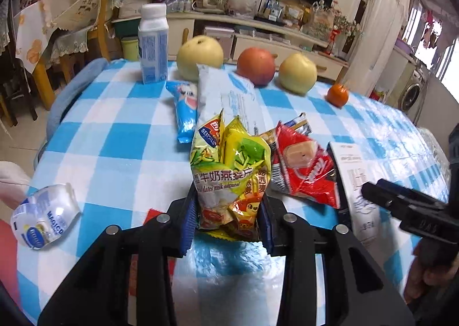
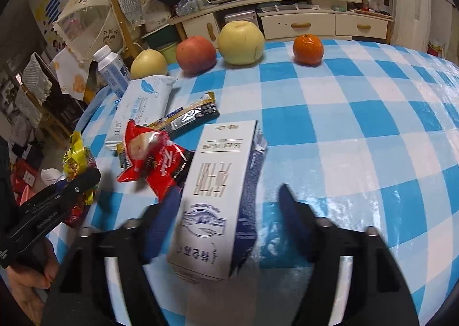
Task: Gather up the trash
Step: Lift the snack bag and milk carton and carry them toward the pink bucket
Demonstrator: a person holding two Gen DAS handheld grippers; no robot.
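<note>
Left wrist view: left gripper [image 1: 226,221] clamped on yellow oatmeal wrappers [image 1: 229,174] above the tabletop [image 1: 109,139] near edge; right gripper [image 2: 226,228] spread wide, level, straddling milk carton [image 2: 215,197].

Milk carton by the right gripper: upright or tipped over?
Tipped over: the milk carton lies flat on the checked tablecloth, between the open right gripper fingers.
</note>
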